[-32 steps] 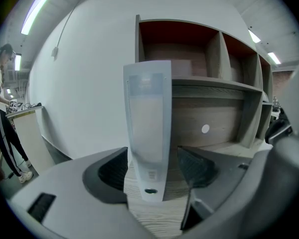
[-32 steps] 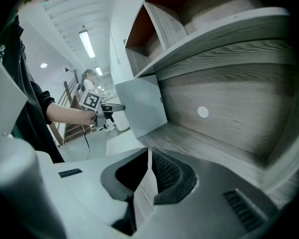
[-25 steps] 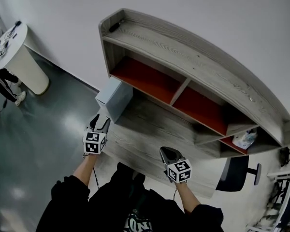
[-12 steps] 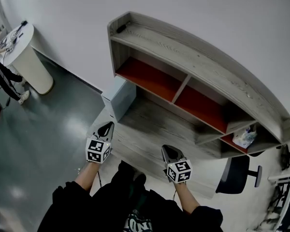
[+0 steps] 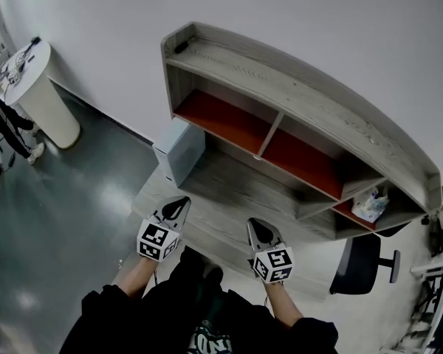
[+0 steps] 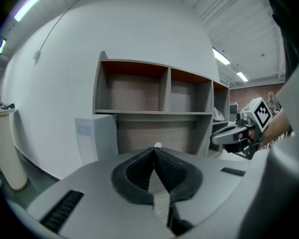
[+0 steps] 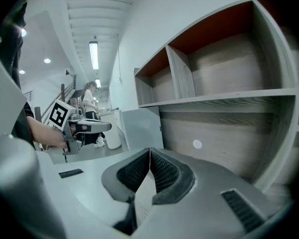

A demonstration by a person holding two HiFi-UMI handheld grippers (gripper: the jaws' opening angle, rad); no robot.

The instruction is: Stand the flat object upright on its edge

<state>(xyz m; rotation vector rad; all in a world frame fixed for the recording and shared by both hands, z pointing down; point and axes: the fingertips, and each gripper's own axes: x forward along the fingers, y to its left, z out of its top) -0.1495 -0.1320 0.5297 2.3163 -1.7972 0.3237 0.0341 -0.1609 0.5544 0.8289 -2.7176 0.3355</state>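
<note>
Two shut grippers, one box that could topple

We weigh the risks from the largest thing down. The big grey wood-grain desk with a red-backed shelf unit (image 5: 229, 194) has a hard, smooth top. That surface gives a narrow edge little to bite on, so anything balanced there could slide or fall flat if nudged.

The pale blue-grey flat rectangular box (image 5: 179, 148) stands on edge at the desk's left end. It is just beside the shelf unit's side wall and near the desk's rim. We think a careless brush from an arm could knock it over, or off toward the dark glossy floor (image 5: 74, 220).

The left gripper (image 5: 180, 203) hovers over the desk's front edge, apart from the box. The right gripper (image 5: 256, 227) hangs beside it, further right. On both, the ribbed black pads (image 6: 172, 171) meet tip to tip, with nothing between them and nothing touched. Closed like that, they could not catch the box if it leaned.
</note>
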